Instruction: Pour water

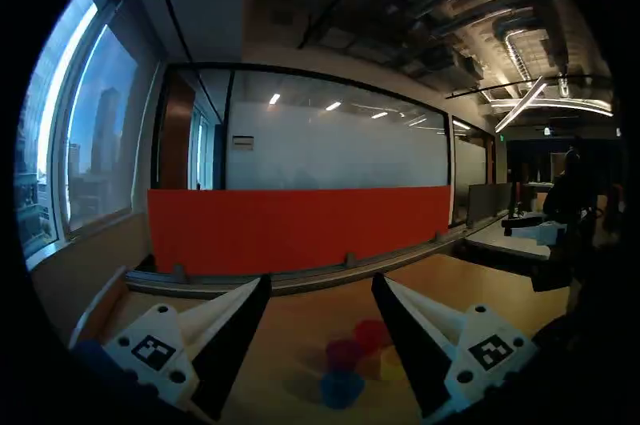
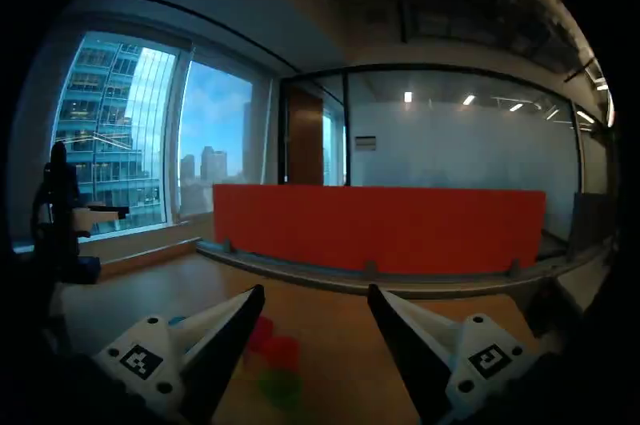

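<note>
In the left gripper view my left gripper point(image 1: 320, 285) stands open above a wooden table point(image 1: 472, 281), nothing between its fingers. Below and between the fingers sits a cluster of small cups: a red cup point(image 1: 371, 334), a purple cup point(image 1: 344, 353), a blue cup point(image 1: 342, 387) and a yellow cup point(image 1: 392, 365). In the right gripper view my right gripper point(image 2: 316, 294) is open as well, held over the same wooden table point(image 2: 336, 321). Near its left finger lie red cups point(image 2: 272, 345) and a green cup point(image 2: 282, 387). The cups look blurred.
An orange divider panel point(image 1: 300, 229) runs along the table's far edge, with glass walls behind it. Large windows point(image 2: 128, 137) stand on the left. A dark stand with a device point(image 2: 60, 221) rises at the left of the right gripper view. A seated person point(image 1: 570, 193) is far right.
</note>
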The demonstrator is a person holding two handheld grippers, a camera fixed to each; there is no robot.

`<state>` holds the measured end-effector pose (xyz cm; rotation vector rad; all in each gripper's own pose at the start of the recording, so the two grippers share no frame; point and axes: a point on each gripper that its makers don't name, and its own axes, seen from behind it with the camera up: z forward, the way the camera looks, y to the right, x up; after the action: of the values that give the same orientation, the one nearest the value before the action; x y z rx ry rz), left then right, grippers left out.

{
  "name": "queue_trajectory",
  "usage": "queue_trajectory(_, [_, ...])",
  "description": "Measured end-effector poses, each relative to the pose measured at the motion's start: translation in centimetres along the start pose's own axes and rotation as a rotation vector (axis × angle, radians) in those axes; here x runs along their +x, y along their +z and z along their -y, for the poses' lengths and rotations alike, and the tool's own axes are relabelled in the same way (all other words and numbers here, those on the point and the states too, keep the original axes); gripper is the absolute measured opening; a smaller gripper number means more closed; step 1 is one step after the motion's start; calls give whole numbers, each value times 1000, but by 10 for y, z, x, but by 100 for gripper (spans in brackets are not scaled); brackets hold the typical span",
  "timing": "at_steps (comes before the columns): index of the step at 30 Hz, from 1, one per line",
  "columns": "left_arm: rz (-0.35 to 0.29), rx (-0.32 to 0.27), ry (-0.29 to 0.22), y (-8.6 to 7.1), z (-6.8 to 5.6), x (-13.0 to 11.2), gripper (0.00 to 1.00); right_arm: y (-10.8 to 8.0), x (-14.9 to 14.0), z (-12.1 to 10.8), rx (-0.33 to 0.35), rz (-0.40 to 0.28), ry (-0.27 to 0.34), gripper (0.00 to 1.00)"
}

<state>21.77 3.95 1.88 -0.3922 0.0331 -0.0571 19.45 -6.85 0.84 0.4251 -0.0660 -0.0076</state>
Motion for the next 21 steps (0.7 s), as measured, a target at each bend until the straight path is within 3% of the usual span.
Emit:
queue_trajectory(5, [13,-24,7,2,-2,-3,93,1,2,18,76,2,10,100])
queue_trajectory(21, [66,-107,56,0,-17,-16,93,8,-6,40,163,71,-17,100])
